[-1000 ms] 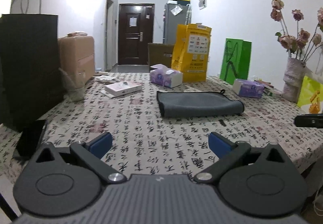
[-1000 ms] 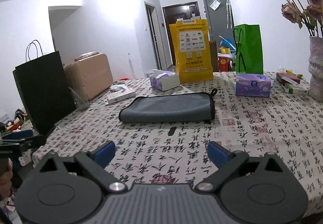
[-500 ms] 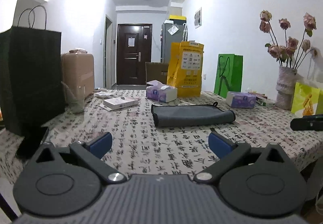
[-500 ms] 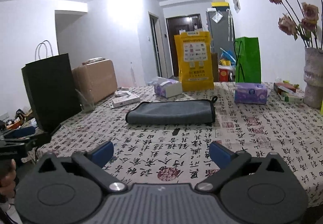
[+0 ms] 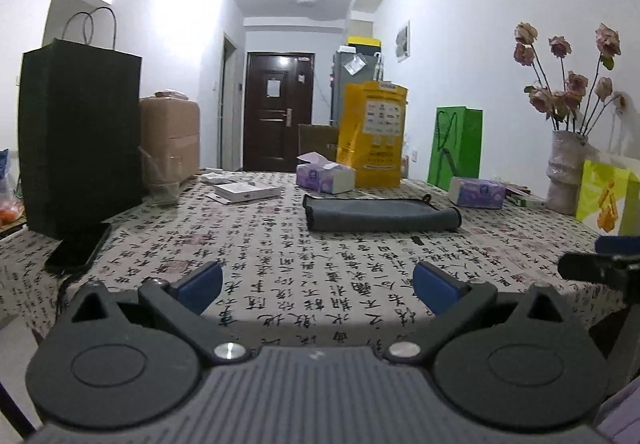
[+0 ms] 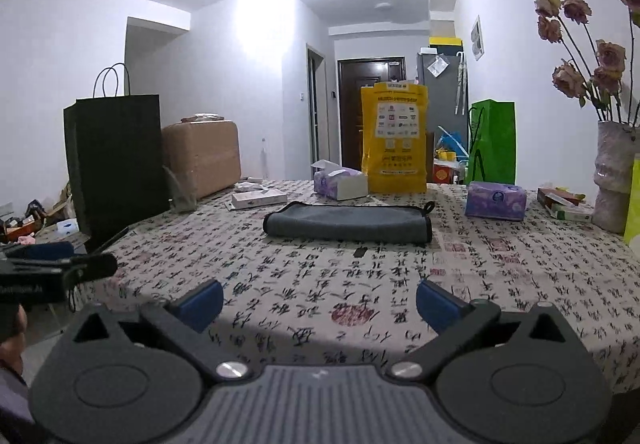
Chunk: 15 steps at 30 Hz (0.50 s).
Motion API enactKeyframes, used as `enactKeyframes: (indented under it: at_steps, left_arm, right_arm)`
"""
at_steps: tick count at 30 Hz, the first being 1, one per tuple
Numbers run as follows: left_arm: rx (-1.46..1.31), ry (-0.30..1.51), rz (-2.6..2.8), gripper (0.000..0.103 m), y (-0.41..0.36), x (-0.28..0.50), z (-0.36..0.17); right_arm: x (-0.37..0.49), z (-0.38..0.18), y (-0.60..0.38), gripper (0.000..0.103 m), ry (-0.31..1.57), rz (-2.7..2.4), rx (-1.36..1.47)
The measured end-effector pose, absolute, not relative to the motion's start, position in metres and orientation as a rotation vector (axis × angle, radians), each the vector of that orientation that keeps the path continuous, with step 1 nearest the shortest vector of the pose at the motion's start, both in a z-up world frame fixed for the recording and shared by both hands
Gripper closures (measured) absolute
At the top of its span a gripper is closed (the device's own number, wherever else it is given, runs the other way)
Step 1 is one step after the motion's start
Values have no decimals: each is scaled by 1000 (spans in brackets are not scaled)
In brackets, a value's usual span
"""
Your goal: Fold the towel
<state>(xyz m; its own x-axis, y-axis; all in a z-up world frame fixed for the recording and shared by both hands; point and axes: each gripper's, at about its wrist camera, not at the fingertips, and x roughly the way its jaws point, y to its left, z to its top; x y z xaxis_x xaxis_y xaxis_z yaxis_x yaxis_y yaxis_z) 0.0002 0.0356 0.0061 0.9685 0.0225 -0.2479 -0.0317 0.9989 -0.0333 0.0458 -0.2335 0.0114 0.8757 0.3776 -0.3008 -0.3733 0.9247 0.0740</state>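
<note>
Grey microfibre, the towel (image 5: pixel 380 214) lies on the patterned tablecloth (image 5: pixel 280 264) towards the far middle of the table, doubled over into a long flat band with its hanging loop at the right end; it sits just in front of the tissue box (image 5: pixel 325 177) and yellow bag (image 5: pixel 372 134). Judging by that neat shape, at least one fold looks done, and a further fold across its length may be left, or the job may be finished. The left gripper (image 5: pixel 318 286) and the right gripper (image 6: pixel 319 300) both hang at the near table edge, well apart from the towel, fingers spread wide and holding nothing. How many layers the towel has cannot be told from this low angle, and its far edge is hidden.
</note>
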Motion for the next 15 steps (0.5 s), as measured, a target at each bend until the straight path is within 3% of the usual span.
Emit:
enactKeyframes:
  at_steps: [15]
  left_arm:
    - [-2, 241, 20, 0, 27, -8, 3]
  right_arm:
    - [25, 2, -230, 0, 336, 388, 33]
